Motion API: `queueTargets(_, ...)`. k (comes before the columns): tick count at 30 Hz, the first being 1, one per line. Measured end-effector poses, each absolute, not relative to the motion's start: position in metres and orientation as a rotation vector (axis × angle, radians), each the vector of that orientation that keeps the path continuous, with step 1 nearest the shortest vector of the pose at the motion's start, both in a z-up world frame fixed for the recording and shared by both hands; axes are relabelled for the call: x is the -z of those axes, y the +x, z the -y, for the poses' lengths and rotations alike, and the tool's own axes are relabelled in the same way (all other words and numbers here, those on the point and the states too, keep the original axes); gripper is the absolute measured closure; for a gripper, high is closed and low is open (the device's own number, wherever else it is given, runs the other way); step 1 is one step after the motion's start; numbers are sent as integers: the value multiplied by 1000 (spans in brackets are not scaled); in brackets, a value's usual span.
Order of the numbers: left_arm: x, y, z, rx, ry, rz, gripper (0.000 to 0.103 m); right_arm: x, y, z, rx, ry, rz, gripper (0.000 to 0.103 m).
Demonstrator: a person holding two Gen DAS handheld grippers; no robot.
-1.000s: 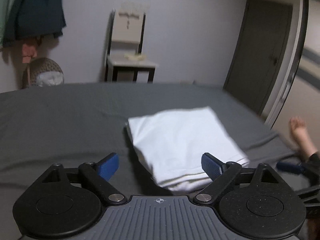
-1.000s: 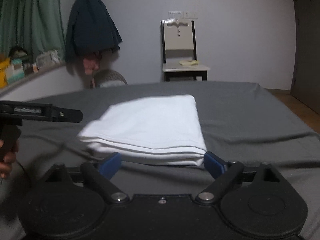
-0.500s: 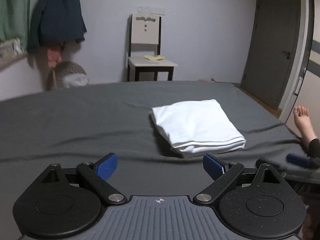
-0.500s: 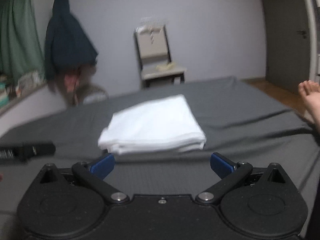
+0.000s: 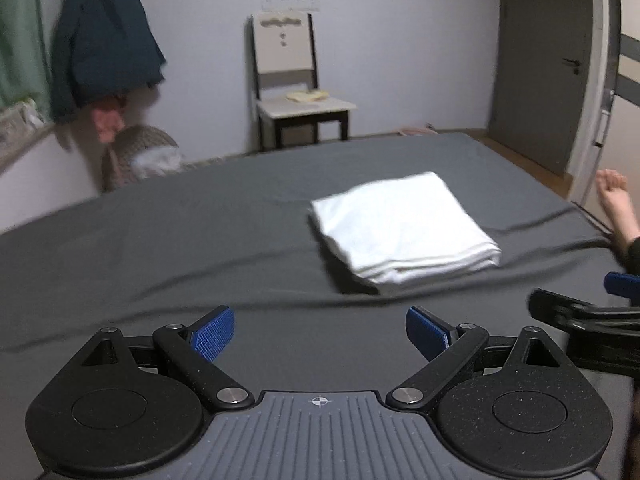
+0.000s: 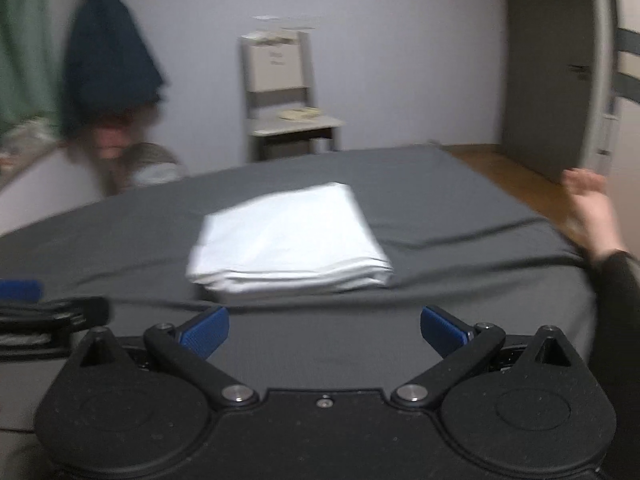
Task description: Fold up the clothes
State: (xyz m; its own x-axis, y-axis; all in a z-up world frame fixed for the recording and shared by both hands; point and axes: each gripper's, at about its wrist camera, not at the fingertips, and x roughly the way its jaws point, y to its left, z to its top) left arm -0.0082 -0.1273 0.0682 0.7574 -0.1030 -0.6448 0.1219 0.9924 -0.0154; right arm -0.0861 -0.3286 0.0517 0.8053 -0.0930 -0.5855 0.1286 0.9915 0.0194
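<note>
My left gripper [image 5: 318, 334] is spread wide w/ nothing between the pads, hanging over bare grey bed sheet [image 5: 160, 248]. Ahead and a bit right, the white garment [image 5: 402, 228] lies folded in a flat layered stack on the bed, apart from both tools. My right gripper [image 6: 324, 330] is wide and empty too. I judge the fold looks done; if I tidy it, I'd press the layered front edge square, not pinch. Lots of open sheet on the left; on the right, the bed edge and a foot [image 6: 590, 204] are close.
</note>
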Motion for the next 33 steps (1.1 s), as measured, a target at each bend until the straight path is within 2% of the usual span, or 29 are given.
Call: queueTargets(33, -61, -23, 139, 119, 99, -760, 9, -38, -83, 331, 150, -7, -676, 0)
